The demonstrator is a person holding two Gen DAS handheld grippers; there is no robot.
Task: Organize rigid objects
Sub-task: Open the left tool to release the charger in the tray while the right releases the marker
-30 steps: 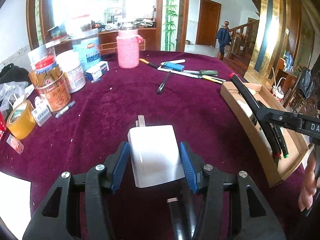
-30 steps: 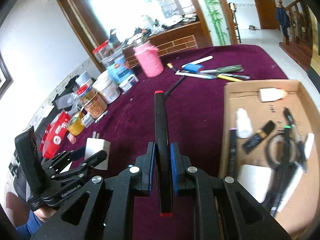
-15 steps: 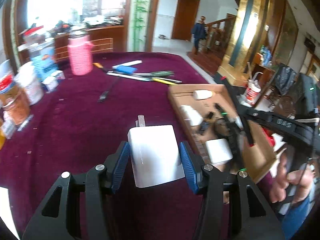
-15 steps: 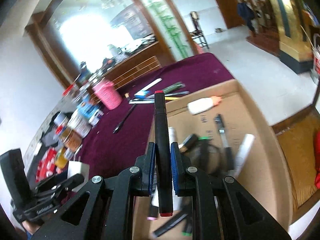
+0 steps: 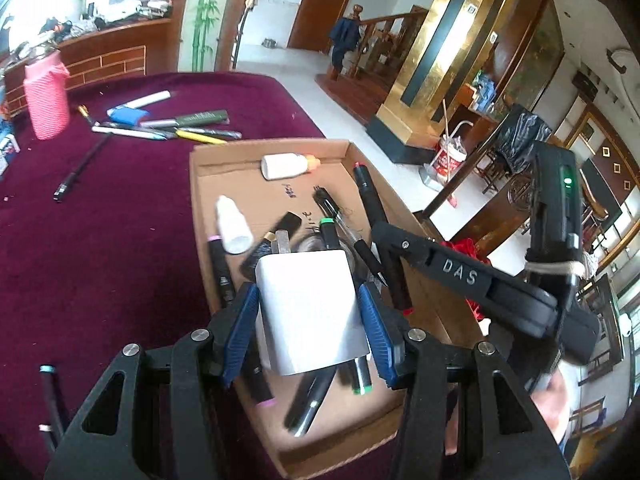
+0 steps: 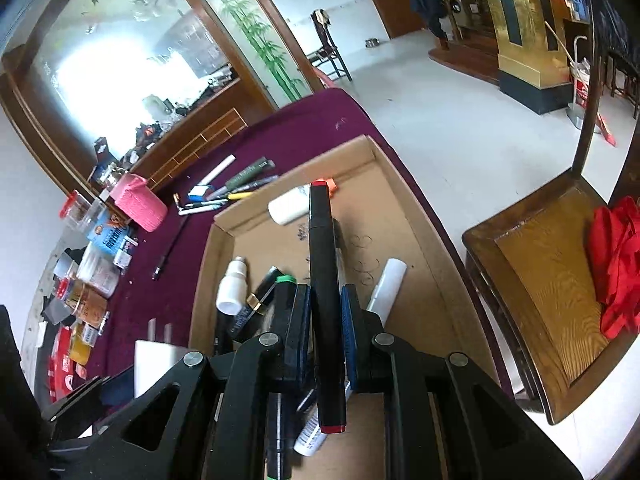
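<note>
A white charger (image 5: 310, 308) is held between the blue pads of the left gripper (image 5: 310, 320), its two prongs pointing toward twelve o'clock, and a black marker with red ends (image 6: 326, 300) is clamped lengthwise in the nearly closed right gripper (image 6: 326, 320). What has changed over the last second is the backdrop: the charger, seen a second ago above bare maroon tablecloth (image 5: 100, 260), is now carried over the cardboard box (image 5: 196, 184), and the marker, likewise seen above the cloth beside the box, is now hung over the box's interior. In the left wrist view the right gripper is seen at three o'clock with the marker slanting down into the box toward eleven o'clock. Inside the box are already lying two white bottles (image 5: 232, 224), several pens and markers, and what looks like a second white block, partly hidden. Both grips are unchanged; only the positions have shifted. The carrying stage is therefore judged nearly finished, and release into the box appears to be the next step. More pens (image 5: 168, 130) and a pink jar (image 5: 46, 98) remain on the cloth at about eleven o'clock, so further trips are likely to be needed.
</note>
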